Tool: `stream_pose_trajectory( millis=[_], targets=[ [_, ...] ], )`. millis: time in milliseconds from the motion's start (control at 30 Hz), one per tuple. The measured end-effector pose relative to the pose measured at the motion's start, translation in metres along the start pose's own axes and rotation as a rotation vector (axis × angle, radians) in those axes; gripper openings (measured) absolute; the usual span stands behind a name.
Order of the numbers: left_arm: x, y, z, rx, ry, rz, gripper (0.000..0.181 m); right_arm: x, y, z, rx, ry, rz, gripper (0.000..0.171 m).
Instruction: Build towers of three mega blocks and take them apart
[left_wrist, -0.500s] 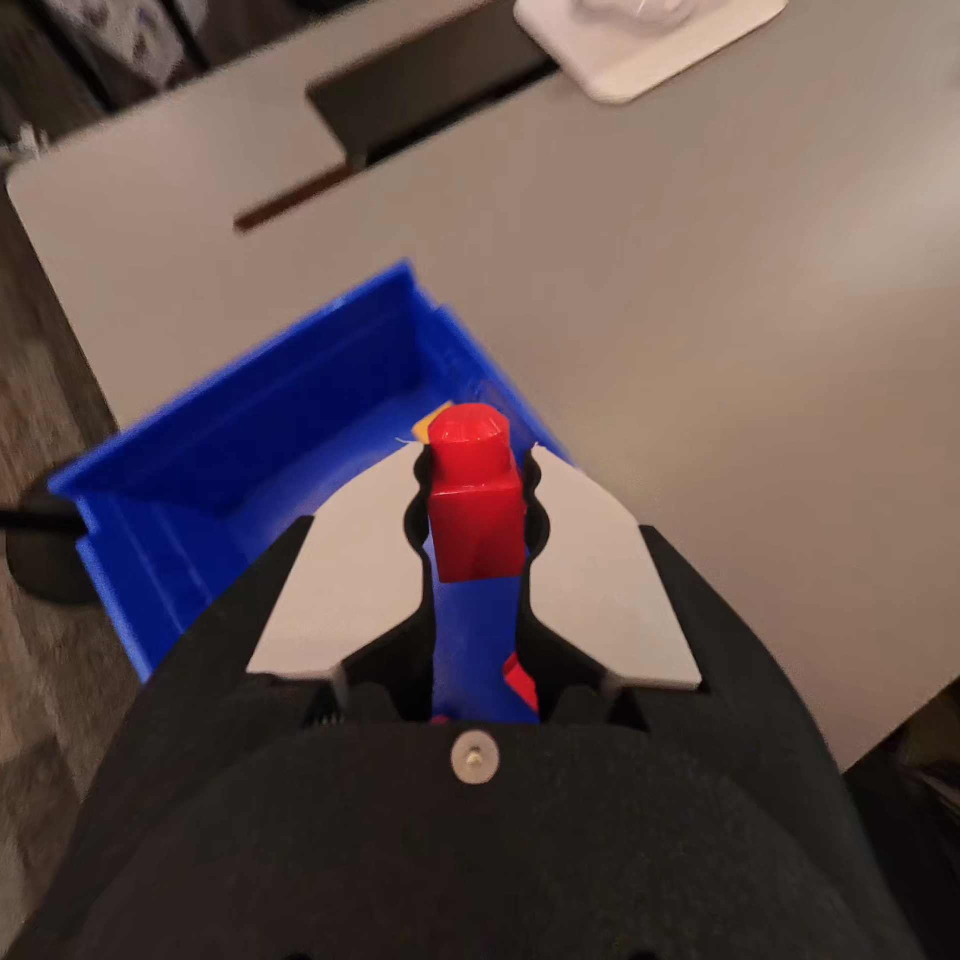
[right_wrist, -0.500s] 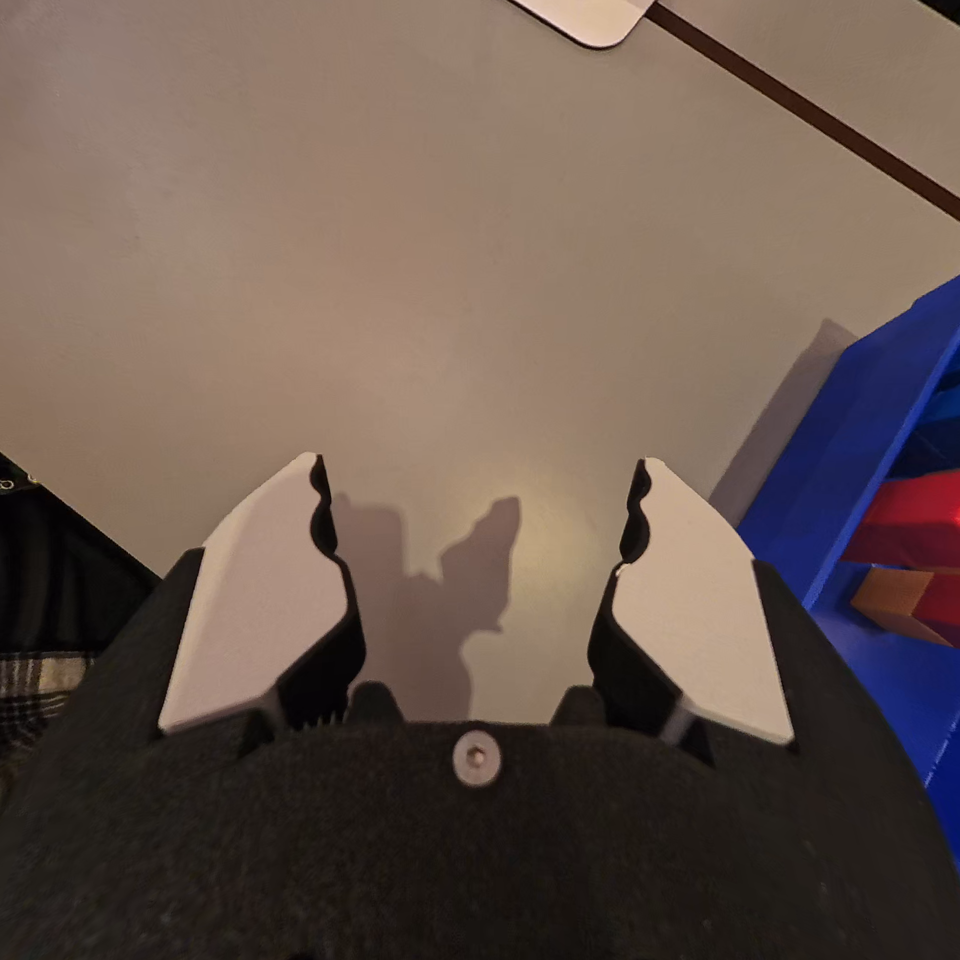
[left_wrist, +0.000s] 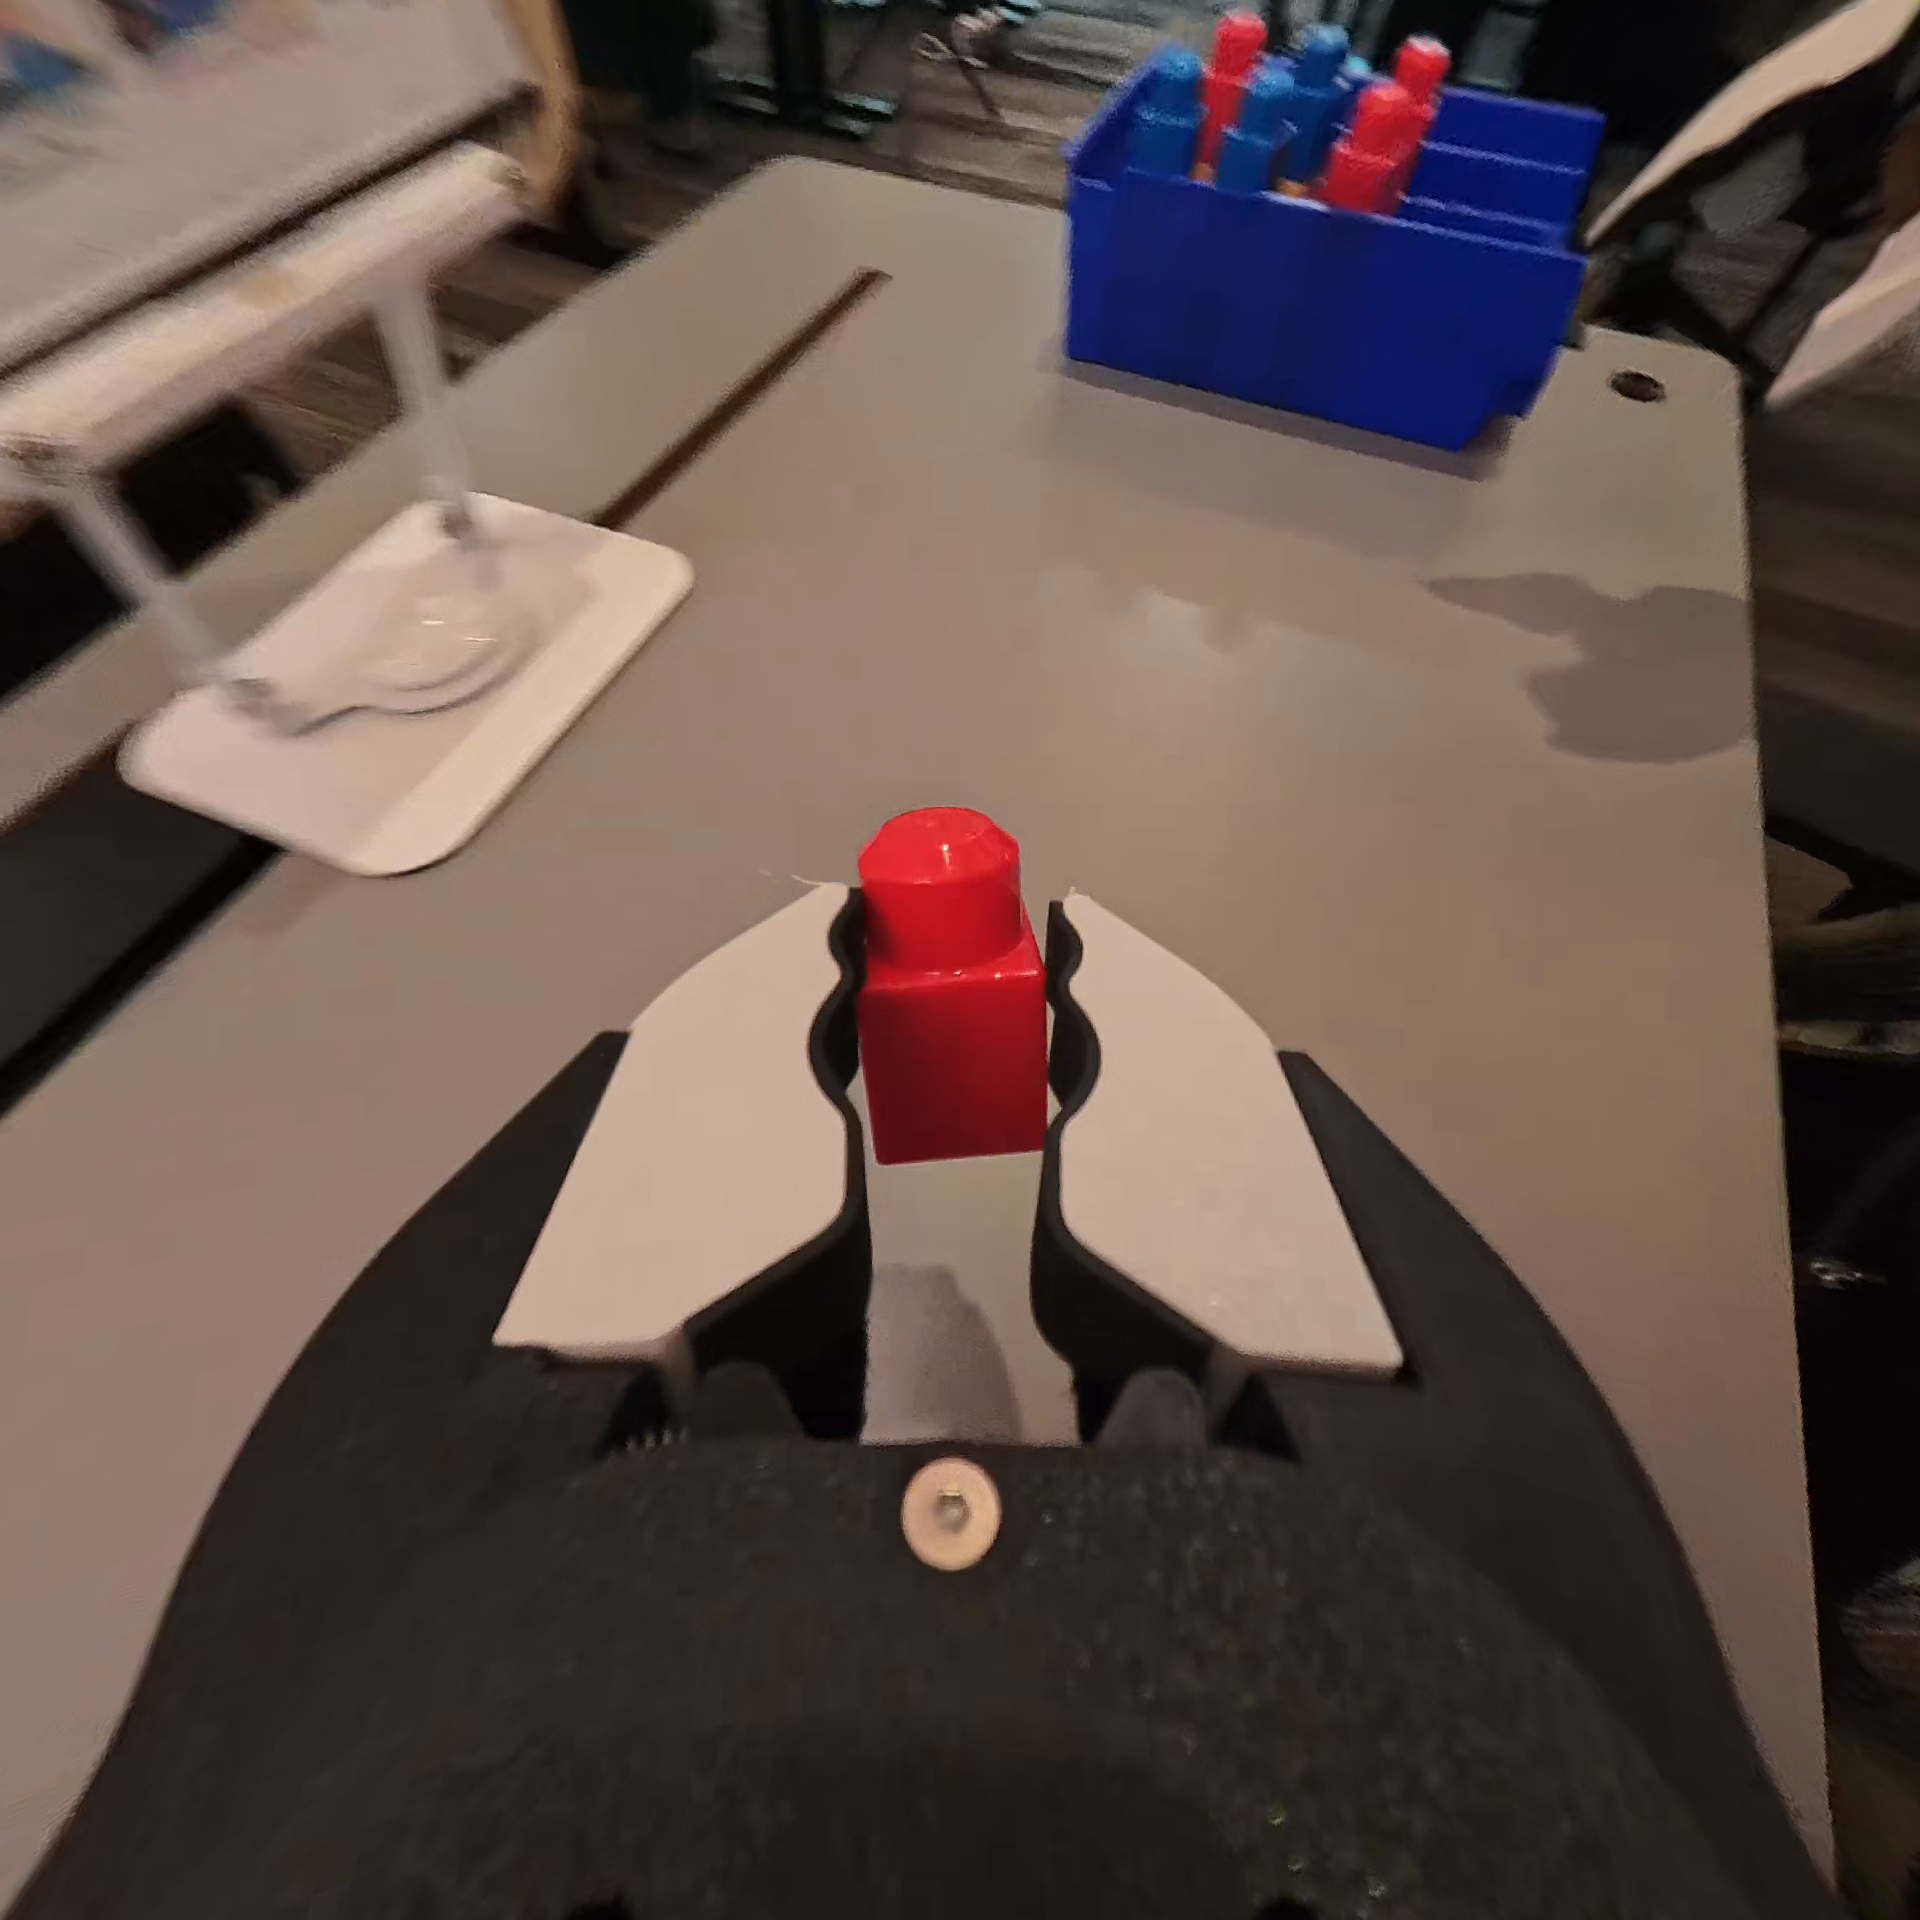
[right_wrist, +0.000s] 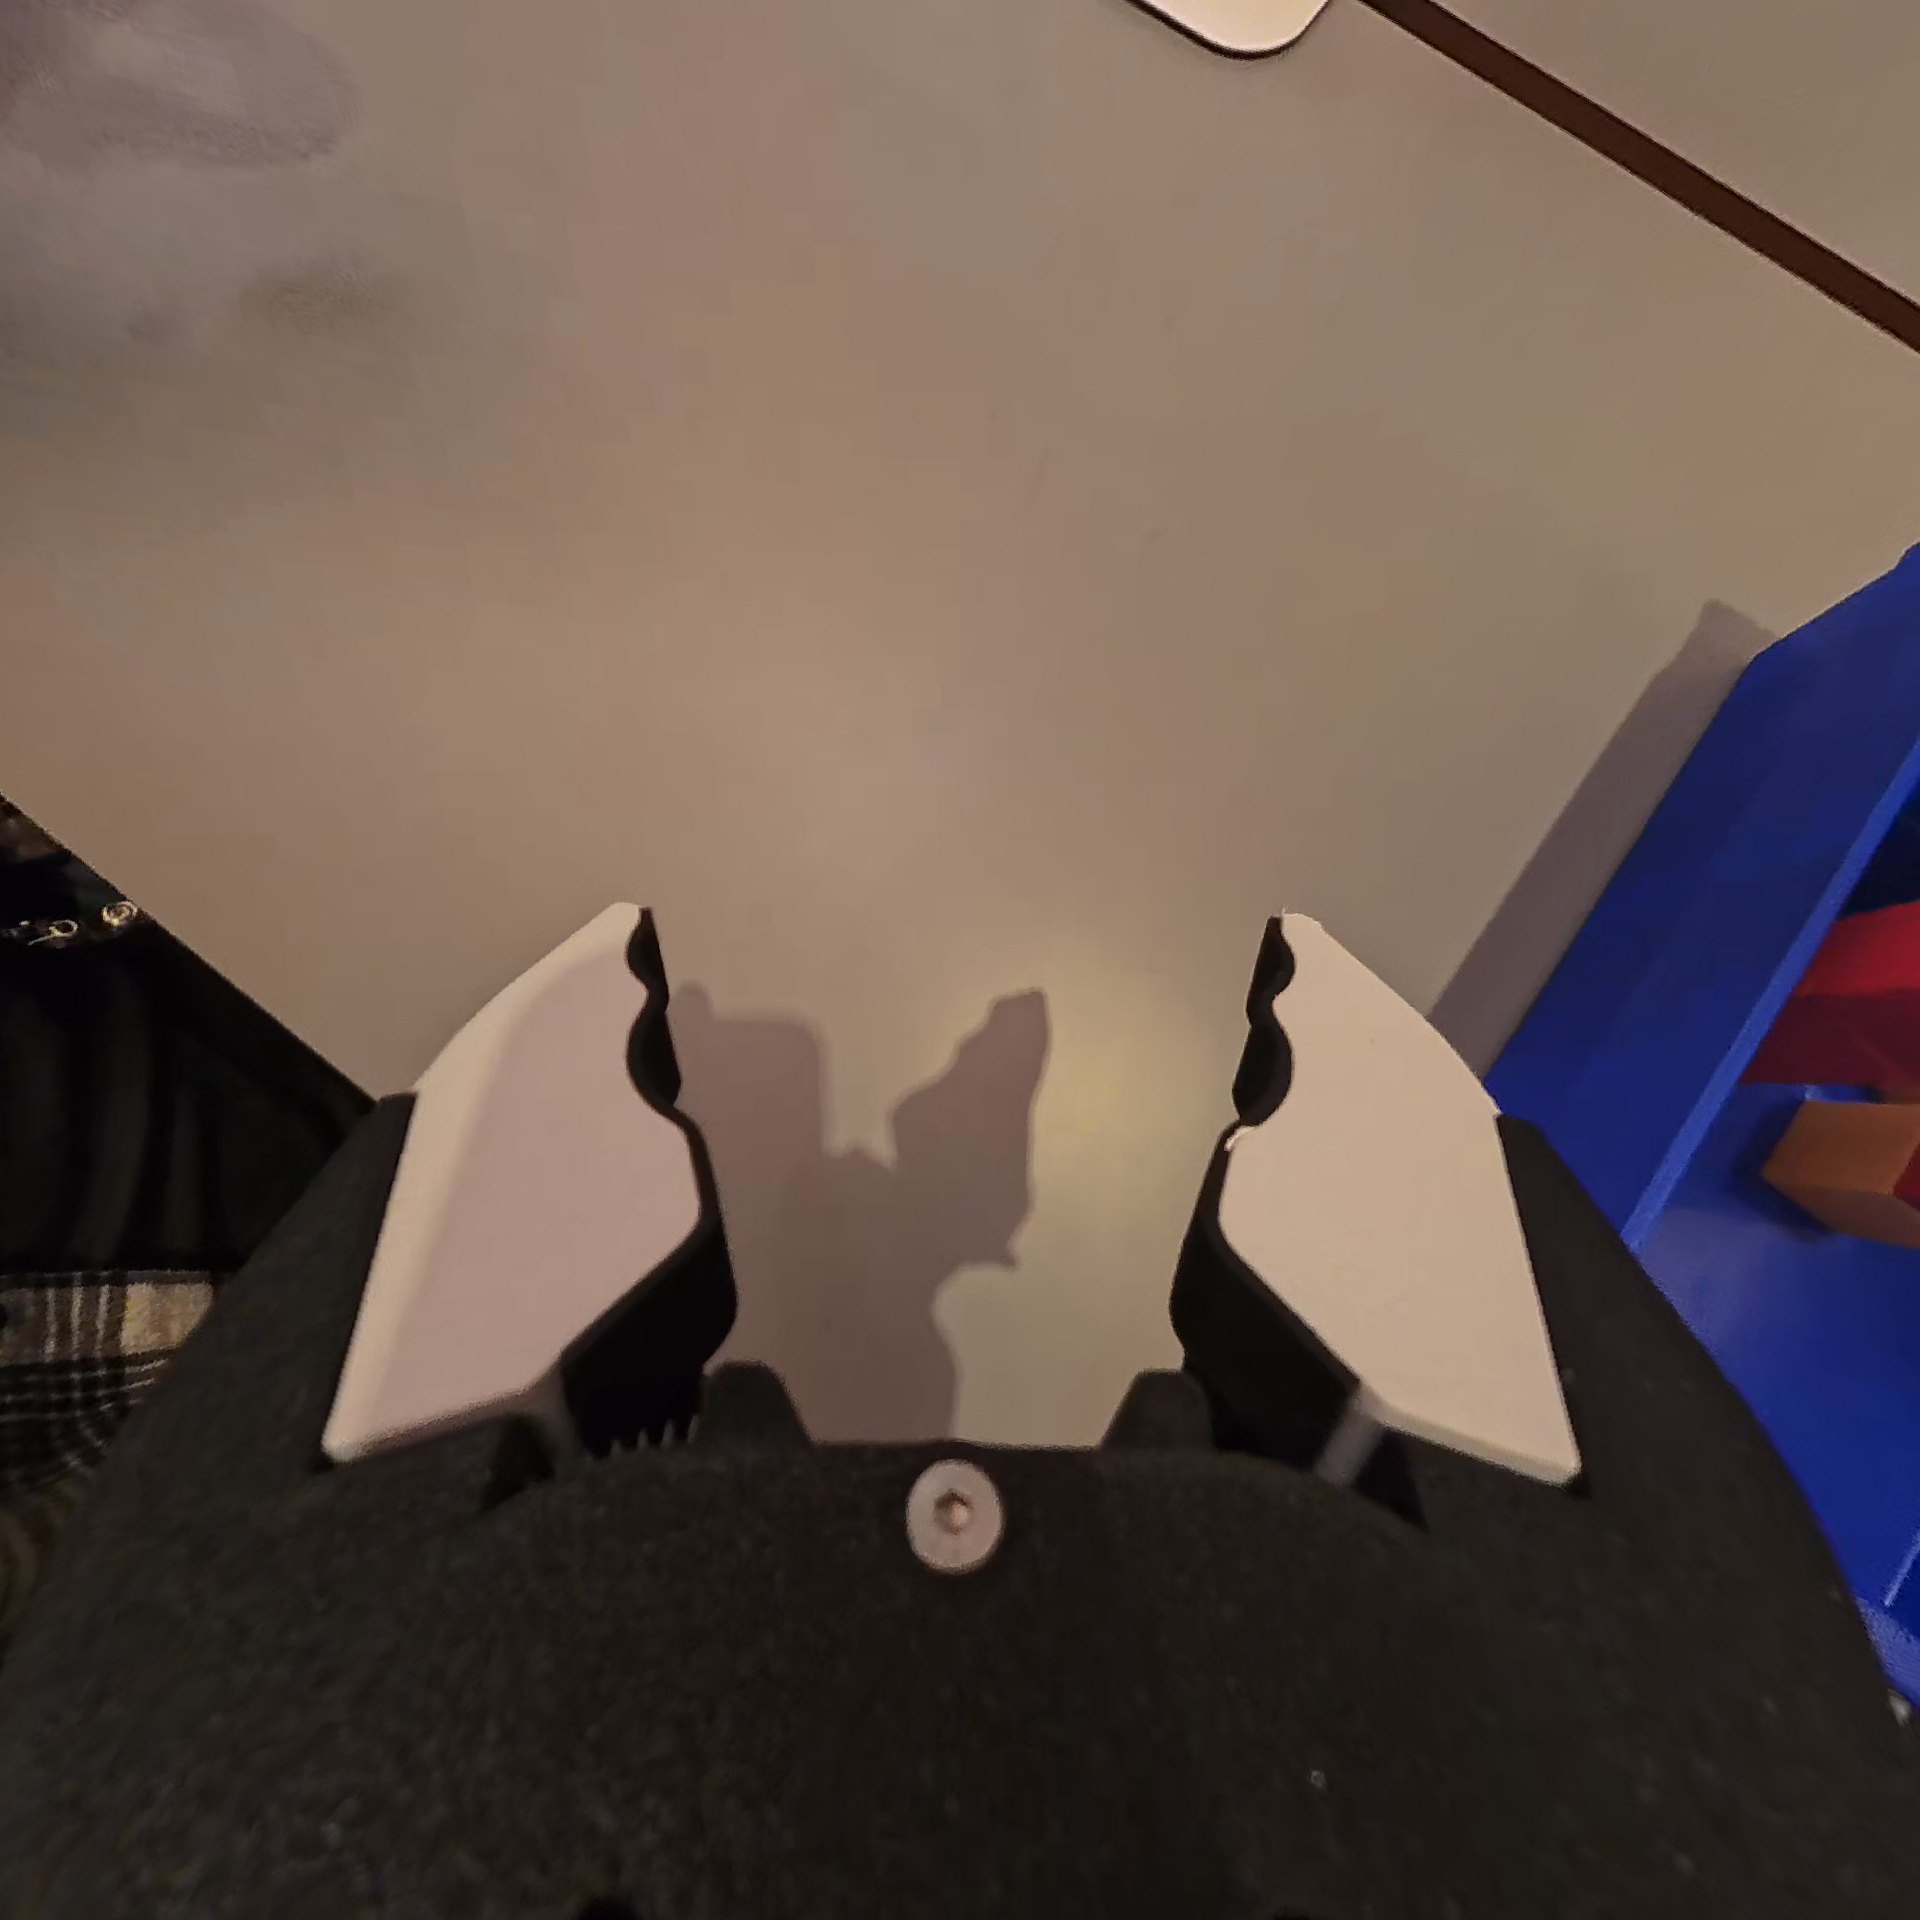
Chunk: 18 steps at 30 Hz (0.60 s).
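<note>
Block, red glossy plastic with one round stud, sits clamped upright in the left hand-held gripper above the matte grey bench; no tower is started there. Far right, a blue bin holds finished-looking towers. The right hand-held gripper gapes wide, empty.
</note>
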<state>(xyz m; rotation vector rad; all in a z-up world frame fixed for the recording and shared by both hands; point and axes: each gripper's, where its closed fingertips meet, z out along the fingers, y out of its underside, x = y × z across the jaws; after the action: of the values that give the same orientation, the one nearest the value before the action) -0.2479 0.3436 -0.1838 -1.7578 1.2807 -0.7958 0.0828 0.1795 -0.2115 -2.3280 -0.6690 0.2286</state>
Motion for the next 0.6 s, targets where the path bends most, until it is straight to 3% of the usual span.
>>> stream_pose_trajectory(
  millis=[133,267,600],
  targets=[
    [0.030,0.009,0.072,-0.044,0.171,-0.003,0.032,-0.001,0.009,-0.003,-0.007,-0.003,0.009,0.103],
    [0.042,0.026,0.114,-0.110,0.233,0.072,0.032,-0.002,0.016,-0.002,-0.019,-0.017,0.017,0.097],
    [0.043,0.059,0.138,-0.189,0.296,0.072,0.032,0.000,0.019,0.001,-0.025,-0.025,0.025,0.094]
  ],
)
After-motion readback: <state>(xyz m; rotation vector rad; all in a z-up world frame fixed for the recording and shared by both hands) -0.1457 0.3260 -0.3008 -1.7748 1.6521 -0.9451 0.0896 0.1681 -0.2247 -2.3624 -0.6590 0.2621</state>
